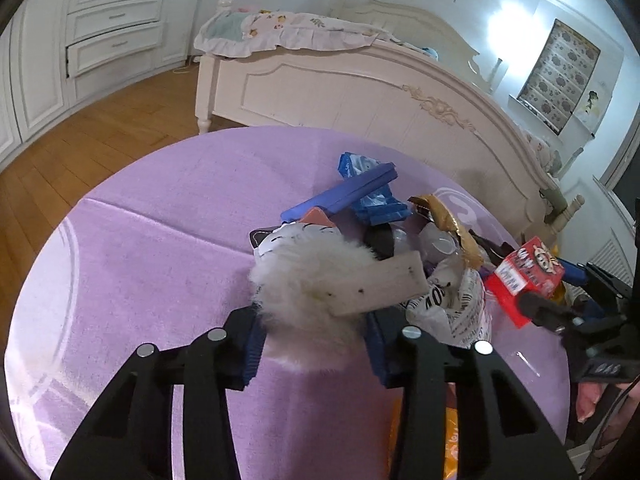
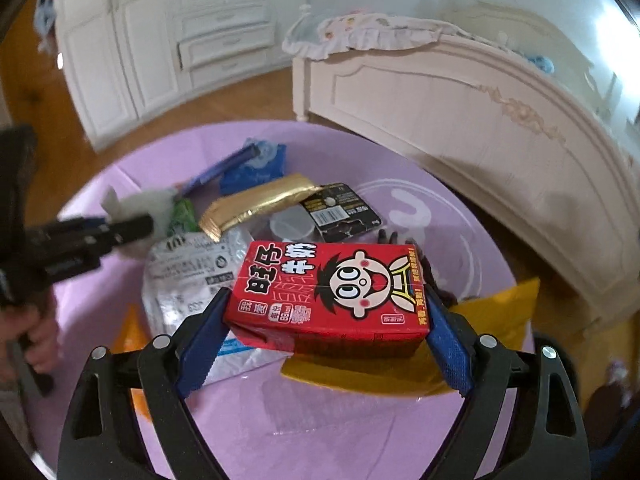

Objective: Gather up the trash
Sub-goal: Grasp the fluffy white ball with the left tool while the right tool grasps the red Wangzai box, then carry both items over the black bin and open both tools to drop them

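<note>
A red milk carton (image 2: 326,300) is clamped between the blue pads of the right claw (image 2: 326,320), low in the centre of the right wrist view. Large black Chinese characters and a cartoon face with round eyes are printed on its top; the smaller print cannot be read with certainty. In the left wrist view, a white fluffy wad (image 1: 308,284) with a flat speckled white strip is gripped at lower centre by the left claw (image 1: 316,344), its jaws drawn narrow around it. The rest of the trash is heaped on a round counter covered in lilac cloth (image 1: 160,248): a blue wrapper (image 1: 360,168) and a blue bar toward upper centre, a gold foil wrapper (image 2: 256,206), a black card bearing a barcode (image 2: 340,210), and a white printed bag (image 2: 188,276) on which what may be "40" is seen. A yellow packet (image 2: 496,320) lies at lower right, beneath the carton.
</note>
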{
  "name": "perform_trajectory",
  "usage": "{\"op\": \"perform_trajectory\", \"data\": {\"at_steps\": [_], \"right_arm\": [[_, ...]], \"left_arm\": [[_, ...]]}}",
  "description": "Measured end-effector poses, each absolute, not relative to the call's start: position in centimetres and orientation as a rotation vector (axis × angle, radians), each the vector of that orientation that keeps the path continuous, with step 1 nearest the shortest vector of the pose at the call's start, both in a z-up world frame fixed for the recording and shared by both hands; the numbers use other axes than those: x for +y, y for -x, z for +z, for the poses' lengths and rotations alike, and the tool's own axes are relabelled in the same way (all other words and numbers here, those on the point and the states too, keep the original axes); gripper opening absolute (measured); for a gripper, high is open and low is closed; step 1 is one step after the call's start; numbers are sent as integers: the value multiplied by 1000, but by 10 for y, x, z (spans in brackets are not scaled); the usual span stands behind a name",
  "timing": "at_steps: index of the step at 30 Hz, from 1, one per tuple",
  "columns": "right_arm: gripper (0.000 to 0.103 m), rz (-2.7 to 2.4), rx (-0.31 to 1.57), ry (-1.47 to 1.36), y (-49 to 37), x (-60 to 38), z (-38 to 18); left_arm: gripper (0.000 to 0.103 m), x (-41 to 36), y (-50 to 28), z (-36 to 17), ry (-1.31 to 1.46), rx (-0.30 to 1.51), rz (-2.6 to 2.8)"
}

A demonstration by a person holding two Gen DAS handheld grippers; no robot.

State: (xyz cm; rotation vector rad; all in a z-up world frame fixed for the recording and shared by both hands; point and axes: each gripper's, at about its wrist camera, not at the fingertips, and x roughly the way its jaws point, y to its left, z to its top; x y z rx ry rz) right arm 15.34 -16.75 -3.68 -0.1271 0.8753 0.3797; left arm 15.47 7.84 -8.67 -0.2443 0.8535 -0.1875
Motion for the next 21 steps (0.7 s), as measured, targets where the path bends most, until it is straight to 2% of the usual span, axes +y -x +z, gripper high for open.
{"op": "perform_trajectory", "data": {"at_steps": [10,21], "right_arm": [[88,453,682,-248,-96,-226,15],[88,275,552,-405,-50,-326,30]], "left_arm": [[39,73,-113,-47,260,736,-199],[39,-35,-82,10,175,619,-452]]}}
